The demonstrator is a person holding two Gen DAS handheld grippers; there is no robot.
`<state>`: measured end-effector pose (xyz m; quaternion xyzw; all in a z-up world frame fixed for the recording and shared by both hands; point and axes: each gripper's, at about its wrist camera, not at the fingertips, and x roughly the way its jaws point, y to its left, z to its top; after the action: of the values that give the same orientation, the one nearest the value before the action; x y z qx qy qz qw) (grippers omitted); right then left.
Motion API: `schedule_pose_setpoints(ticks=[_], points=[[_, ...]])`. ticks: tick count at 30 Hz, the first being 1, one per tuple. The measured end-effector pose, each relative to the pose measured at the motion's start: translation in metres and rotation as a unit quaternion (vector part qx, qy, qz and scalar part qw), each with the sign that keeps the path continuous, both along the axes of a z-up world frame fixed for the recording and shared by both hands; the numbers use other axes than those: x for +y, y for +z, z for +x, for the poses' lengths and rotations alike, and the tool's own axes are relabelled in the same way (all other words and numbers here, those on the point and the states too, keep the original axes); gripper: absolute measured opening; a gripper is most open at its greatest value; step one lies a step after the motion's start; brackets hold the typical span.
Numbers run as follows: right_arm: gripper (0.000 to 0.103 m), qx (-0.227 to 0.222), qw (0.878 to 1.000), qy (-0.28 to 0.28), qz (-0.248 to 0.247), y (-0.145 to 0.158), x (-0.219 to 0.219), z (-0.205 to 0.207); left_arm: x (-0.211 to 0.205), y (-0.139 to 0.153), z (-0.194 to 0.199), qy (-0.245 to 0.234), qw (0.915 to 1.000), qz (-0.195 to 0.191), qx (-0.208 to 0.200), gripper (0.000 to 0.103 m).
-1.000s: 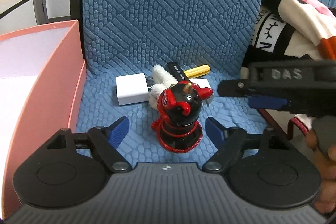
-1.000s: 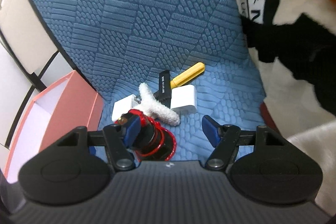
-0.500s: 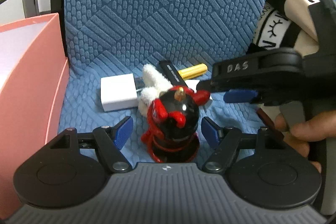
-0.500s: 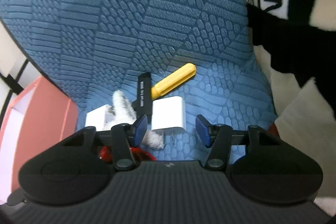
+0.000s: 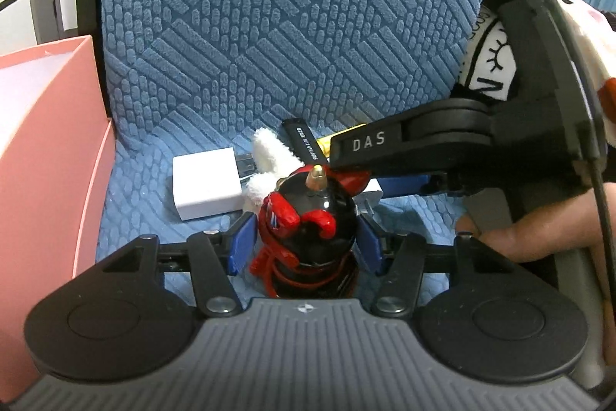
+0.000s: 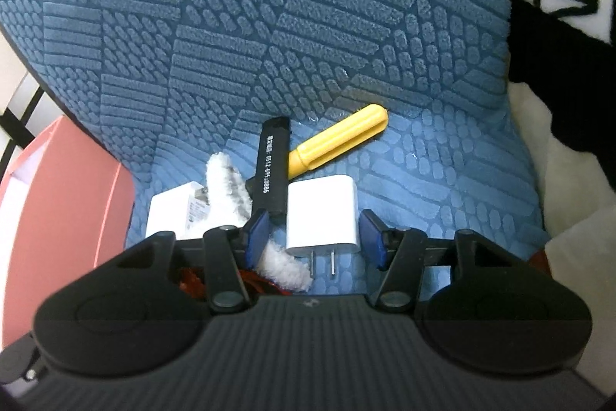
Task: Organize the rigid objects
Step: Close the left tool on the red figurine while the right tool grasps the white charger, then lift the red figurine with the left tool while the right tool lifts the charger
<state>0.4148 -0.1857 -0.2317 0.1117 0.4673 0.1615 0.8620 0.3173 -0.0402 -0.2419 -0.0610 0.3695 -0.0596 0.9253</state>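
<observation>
A red and black figurine (image 5: 308,230) stands on the blue chair seat (image 5: 146,187). My left gripper (image 5: 306,241) has its blue pads close on both sides of the figurine. My right gripper (image 6: 313,237) is open, its pads either side of a white plug adapter (image 6: 321,214) with two prongs. Behind lie a second white adapter (image 5: 204,183) (image 6: 173,210), a white fluffy piece (image 6: 227,187), a black stick with white print (image 6: 271,168) and a yellow handle (image 6: 338,145). The right gripper's body (image 5: 442,149) reaches in above the figurine.
A pink box (image 5: 42,149) stands open at the left of the seat (image 6: 57,203). The blue chair back (image 5: 288,6) rises behind the objects. A black and white plush (image 6: 558,6) lies at the right edge.
My left gripper moved forward and its pads narrowed around the figurine. My right gripper moved forward and lower over the white plug adapter, jaws narrowing.
</observation>
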Motion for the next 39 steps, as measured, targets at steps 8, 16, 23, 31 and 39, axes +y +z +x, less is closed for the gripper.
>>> schedule_pose_setpoints(ticks=[8, 16, 23, 31, 39], points=[[0.055, 0.004, 1.000, 0.005, 0.009, -0.002, -0.003, 0.001, 0.000, -0.001, -0.003, 0.000, 1.0000, -0.003, -0.004, 0.062], [0.049, 0.019, 1.000, 0.020, 0.015, -0.004, 0.002, 0.001, -0.001, 0.002, -0.010, -0.005, 1.0000, -0.005, -0.001, 0.061], [0.048, 0.005, 0.999, 0.034, -0.021, 0.003, 0.011, -0.007, 0.005, 0.005, -0.019, -0.004, 0.9994, -0.031, 0.013, 0.061], [0.048, 0.009, 0.999, 0.008, -0.033, 0.004, -0.011, -0.025, 0.022, 0.013, -0.037, 0.023, 0.9986, -0.047, 0.011, 0.061], [0.048, 0.018, 0.999, -0.011, -0.043, 0.004, -0.021, -0.060, 0.024, 0.020, -0.058, 0.024, 0.9984, -0.050, 0.011, 0.061]])
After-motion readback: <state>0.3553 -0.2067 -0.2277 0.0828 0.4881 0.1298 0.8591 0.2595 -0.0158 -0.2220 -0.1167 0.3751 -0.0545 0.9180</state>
